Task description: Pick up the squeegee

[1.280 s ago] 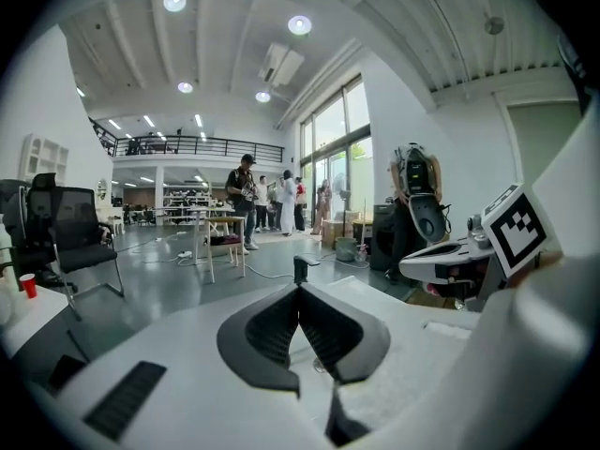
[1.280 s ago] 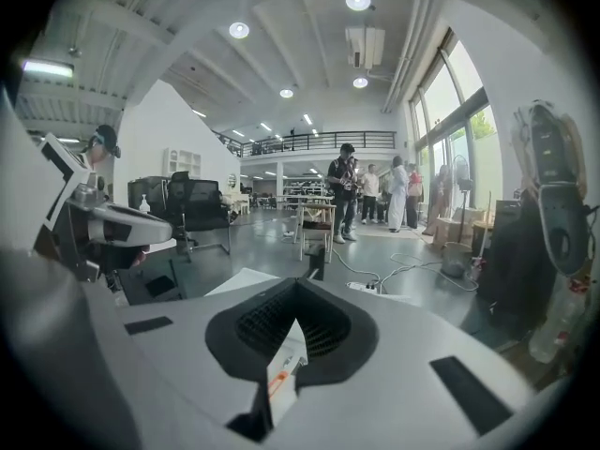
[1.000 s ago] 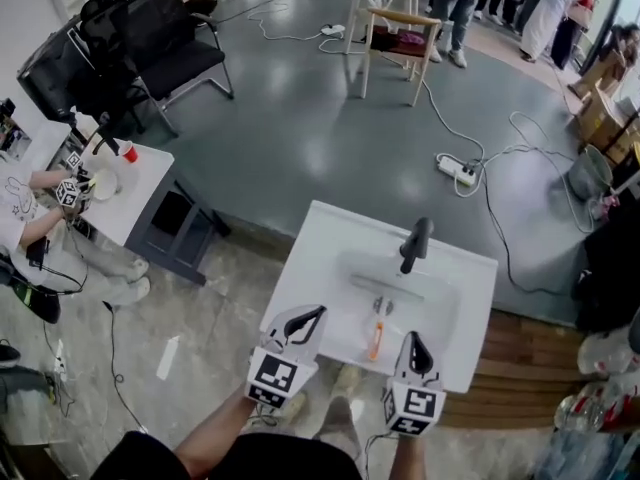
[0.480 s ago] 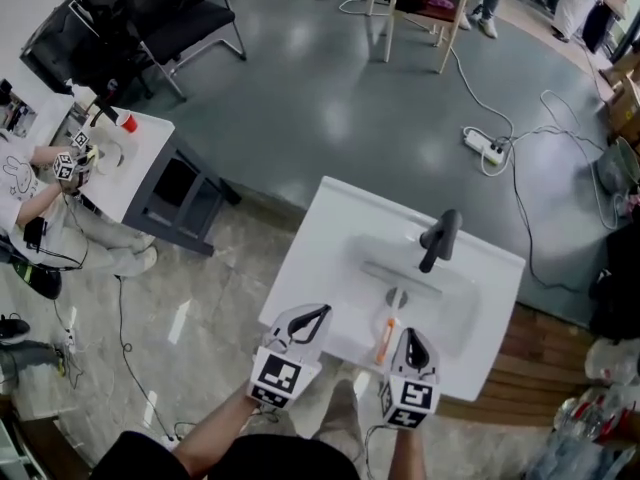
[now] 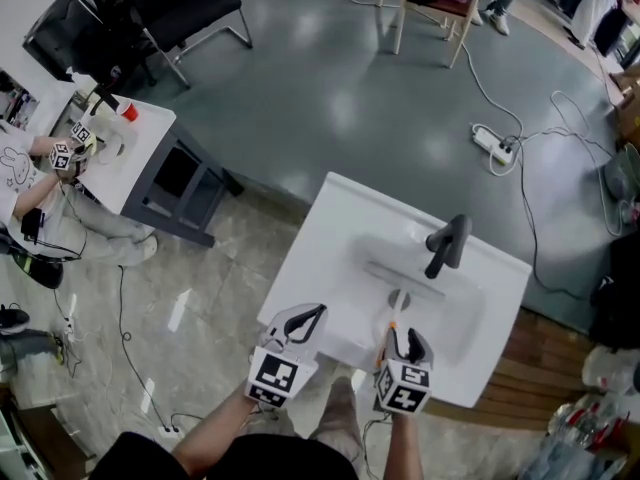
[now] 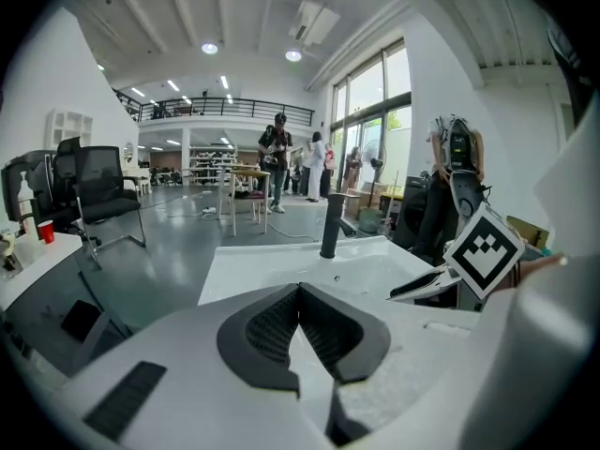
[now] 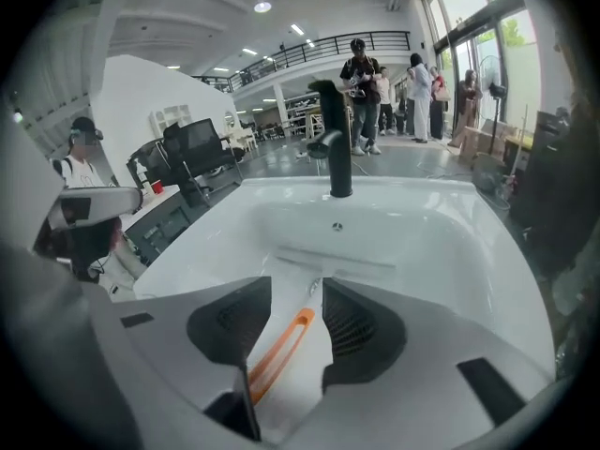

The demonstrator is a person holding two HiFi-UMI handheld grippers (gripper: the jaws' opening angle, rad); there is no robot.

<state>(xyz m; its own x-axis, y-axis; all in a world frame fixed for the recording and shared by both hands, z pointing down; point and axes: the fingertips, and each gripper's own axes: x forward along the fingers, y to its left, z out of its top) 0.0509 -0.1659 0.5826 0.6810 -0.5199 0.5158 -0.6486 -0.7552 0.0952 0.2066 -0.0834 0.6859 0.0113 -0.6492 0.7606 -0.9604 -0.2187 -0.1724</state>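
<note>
1. Location of the part: the squeegee (image 7: 279,350) lies on the floor of the white sink (image 5: 330,230), in the lower centre of the head view. It sits toward the bottom of the frame from the black faucet (image 5: 447,244). Its orange handle runs diagonally, with the slotted end toward the faucet. The blade end cannot be made out.
2. Right gripper (image 7: 297,287): the jaws have just been opening and now stand partly apart. The orange handle shows in the gap between them, nearer the left pad in the right gripper view. Neither pad presses on it, so nothing is held.
3. Left gripper (image 6: 298,291): the jaws are closed together on nothing. It hangs at the lower-left edge of the sink in the head view, apart from the squeegee.
4. Expected handling: the handle looks like slim, rigid plastic, so it is probably light and stiff (not fragile). It is likely smooth, and it may skid on the glazed basin if nudged sideways.
5. Recommended hold: close squarely across the middle of the handle. The slotted tip would likely leave the tool free to pivot in the pads.
</note>
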